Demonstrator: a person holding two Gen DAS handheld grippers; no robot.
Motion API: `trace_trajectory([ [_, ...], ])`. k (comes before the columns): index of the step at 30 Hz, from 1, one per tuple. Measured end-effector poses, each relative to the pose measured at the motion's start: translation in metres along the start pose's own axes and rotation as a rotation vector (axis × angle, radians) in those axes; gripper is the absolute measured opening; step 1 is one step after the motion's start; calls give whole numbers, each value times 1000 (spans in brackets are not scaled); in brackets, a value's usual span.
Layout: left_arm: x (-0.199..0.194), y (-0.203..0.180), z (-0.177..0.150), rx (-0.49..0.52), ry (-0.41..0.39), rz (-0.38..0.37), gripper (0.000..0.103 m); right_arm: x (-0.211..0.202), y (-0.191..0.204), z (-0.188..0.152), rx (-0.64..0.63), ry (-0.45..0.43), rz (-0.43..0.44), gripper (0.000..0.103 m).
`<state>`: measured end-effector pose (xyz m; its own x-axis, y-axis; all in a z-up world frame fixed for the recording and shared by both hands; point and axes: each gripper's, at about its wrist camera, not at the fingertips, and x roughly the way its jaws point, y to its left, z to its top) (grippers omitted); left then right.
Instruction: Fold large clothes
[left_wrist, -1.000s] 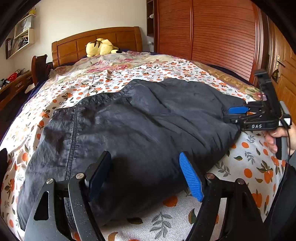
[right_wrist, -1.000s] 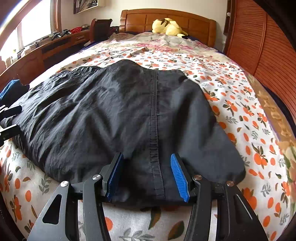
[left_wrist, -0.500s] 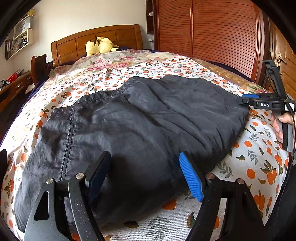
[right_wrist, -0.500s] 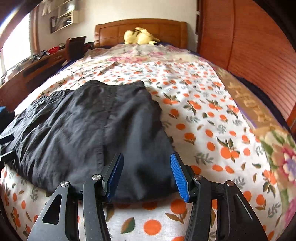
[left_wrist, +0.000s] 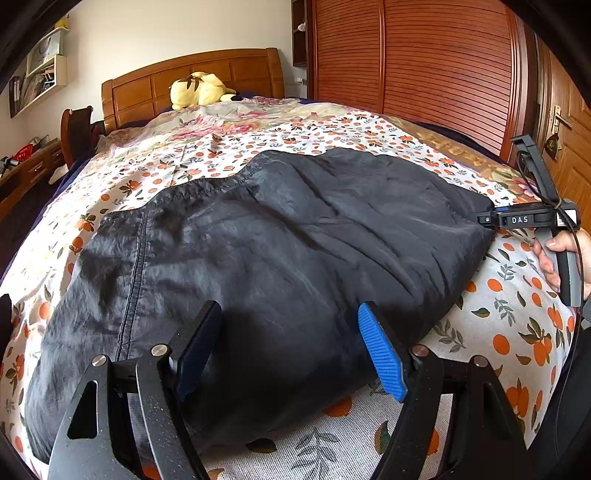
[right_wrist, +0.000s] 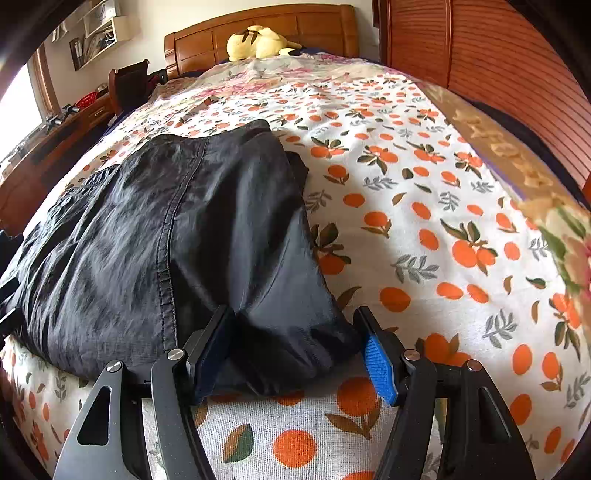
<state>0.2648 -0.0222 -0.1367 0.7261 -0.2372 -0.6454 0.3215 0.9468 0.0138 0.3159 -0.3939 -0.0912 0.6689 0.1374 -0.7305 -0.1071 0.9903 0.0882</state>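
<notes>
A big black garment (left_wrist: 280, 251) lies spread out on the bed (right_wrist: 424, 206), which has a cover with oranges on it. The left gripper (left_wrist: 291, 343) hangs over the near edge of the cloth with its claw spread wide, pinching nothing. The right gripper (right_wrist: 295, 347) is at the cloth's right corner. Its claw is opening, and the bunched black corner sits between the two fingers. A yellow plush toy (left_wrist: 201, 90) rests by the headboard.
</notes>
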Motion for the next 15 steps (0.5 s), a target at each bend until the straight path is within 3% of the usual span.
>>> trace_trajectory([
  [4, 0, 1, -1, 0, -1, 0, 77, 5, -2, 1, 9, 15, 27, 66],
  [7, 0, 0, -1, 1, -1, 0, 77, 5, -3, 1, 13, 13, 78, 45],
  [8, 0, 0, -1, 1, -2, 0, 77, 4, -3, 1, 10, 2, 90, 29],
  [9, 0, 0, -1, 1, -3, 1, 77, 0, -1, 0, 7, -15, 98, 22],
  [15, -2, 0, -2, -1, -10, 0, 77, -45, -2, 3, 18, -223, 183, 13],
])
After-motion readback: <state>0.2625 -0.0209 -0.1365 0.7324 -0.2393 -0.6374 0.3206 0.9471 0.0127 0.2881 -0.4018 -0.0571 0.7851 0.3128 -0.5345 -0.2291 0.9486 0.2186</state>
